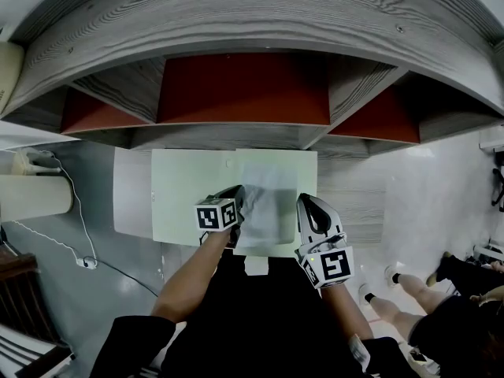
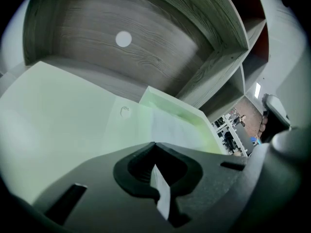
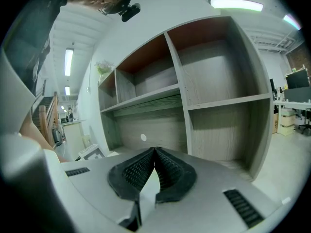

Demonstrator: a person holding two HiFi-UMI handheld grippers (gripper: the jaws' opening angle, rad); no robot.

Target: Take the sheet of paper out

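Grey shelving (image 1: 252, 22) behind. Your left gripper (image 1: 235, 201) (9 o'clock) and right gripper (image 1: 305, 208) (3 o'clock) pinch the sheet of paper (image 1: 268, 199); next, probably lift it clear of the folder (image 1: 181, 203).

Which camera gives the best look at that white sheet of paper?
The head view: the thin white sheet of paper shows almost whole on the pale green flat folder, with the left gripper and right gripper clamped on its two sides. Each gripper view shows mostly a thin edge of it pinched in shut jaws.
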